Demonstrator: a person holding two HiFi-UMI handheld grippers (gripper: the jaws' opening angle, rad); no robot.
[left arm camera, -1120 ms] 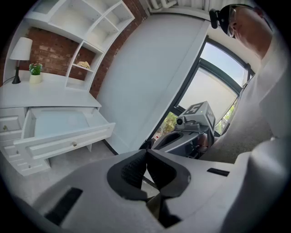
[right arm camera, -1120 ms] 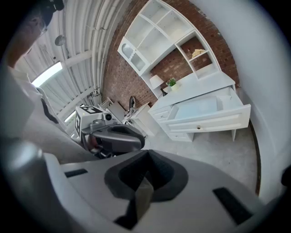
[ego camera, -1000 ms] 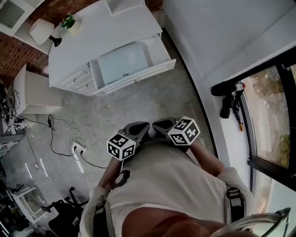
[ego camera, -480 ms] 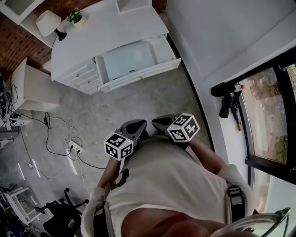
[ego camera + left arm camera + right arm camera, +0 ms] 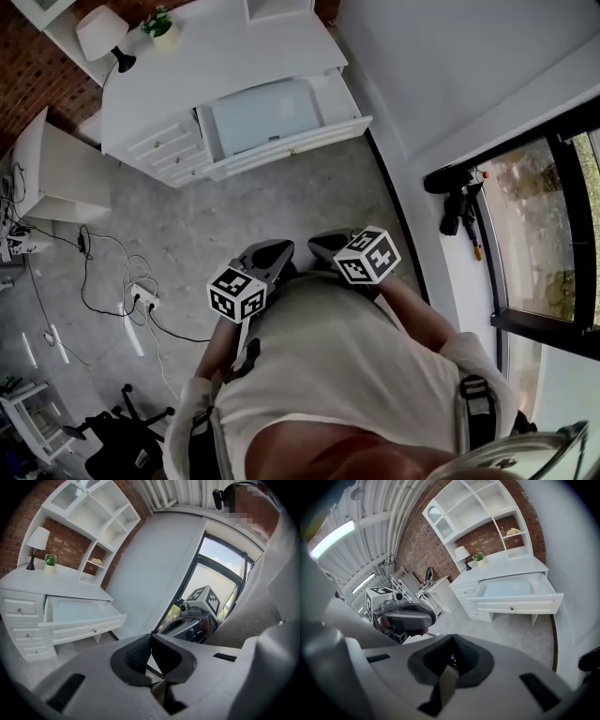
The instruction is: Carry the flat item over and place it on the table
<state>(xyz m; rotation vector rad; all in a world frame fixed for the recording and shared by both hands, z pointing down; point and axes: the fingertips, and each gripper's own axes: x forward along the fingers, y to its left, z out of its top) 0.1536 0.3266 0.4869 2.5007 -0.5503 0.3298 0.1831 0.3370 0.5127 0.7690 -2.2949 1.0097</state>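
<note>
Two grippers, one flat item, well apart. A person in a grey shirt (image 5: pixel 347 375) stands on the grey floor (image 5: pixel 281 206), with the left gripper (image 5: pixel 279 249) and the right gripper (image 5: pixel 321 242) side by side close to the body. Both point toward the one white desk (image 5: pixel 234 56) at the far side of the room.

The left gripper view shows its jaws clenched tip to tip with nothing between them. The right gripper view shows the same: jaws pressed together and empty.

The desk has one drawer (image 5: pixel 300 145) pulled open and three small drawers (image 5: pixel 159 150) closed to its left. The one flat item (image 5: pixel 267 112), a pale bluish panel, lies inside the open drawer and fills most of it. It is far ahead of both pairs of jaws and touched by neither.

One lamp (image 5: pixel 98 30) and one potted plant (image 5: pixel 161 21) stand near the desk's far left corner. One set of white shelves (image 5: pixel 93 513) rises above the desk against a brick wall. Cables (image 5: pixel 122 281) trail over the floor at left, and one dark-framed window (image 5: pixel 544 225) runs along the right.
</note>
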